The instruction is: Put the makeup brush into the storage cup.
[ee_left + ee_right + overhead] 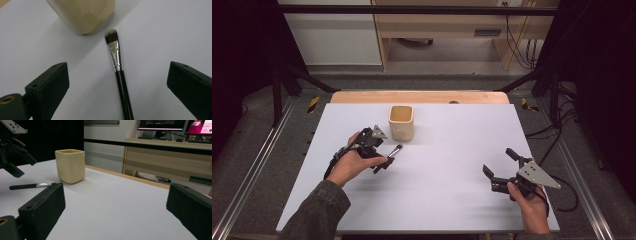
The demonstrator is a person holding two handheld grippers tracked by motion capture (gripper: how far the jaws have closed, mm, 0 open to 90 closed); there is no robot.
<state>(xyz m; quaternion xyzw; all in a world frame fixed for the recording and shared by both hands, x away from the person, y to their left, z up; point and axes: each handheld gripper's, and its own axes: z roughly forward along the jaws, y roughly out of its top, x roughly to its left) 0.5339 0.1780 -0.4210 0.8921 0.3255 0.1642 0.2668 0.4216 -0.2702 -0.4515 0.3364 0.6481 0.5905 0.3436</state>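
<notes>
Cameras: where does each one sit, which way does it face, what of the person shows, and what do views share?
High view: above the person's side, looking forward and down on the table; both forearms, left gripper and right gripper show.
Left gripper view: on the left gripper, looking down between its open jaws at the brush and the cup.
Right gripper view: on the right gripper, low, looking across the table between its open jaws.
Shared: all three show brush and cup.

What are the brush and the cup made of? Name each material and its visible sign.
Brush: glossy black handle, probably plastic or lacquered wood; shiny silver ferrule, likely metal; dark bristles with pale tips.
Cup: cream, thick-walled, with soft glints on its side, so probably glazed ceramic.
</notes>
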